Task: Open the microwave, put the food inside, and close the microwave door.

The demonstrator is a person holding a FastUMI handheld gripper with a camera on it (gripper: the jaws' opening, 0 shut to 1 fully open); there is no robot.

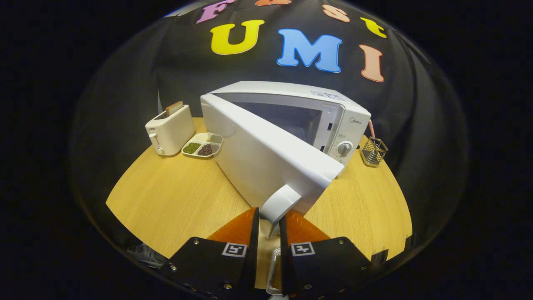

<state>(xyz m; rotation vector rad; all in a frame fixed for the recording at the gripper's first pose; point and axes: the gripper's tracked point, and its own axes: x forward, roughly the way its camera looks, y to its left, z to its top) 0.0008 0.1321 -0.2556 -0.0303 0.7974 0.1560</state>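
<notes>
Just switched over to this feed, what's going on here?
The hand-held gripper is shut on the microwave door's handle, with the door swung partly open from the microwave. A toaster and a divided dish sit beside it on the wooden table.

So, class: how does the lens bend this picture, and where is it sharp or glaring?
Gripper view: fisheye curves the table edge; microwave and toaster sharp; soft sheen on the door, no harsh glare; the gripper is shut on the door handle.
</notes>
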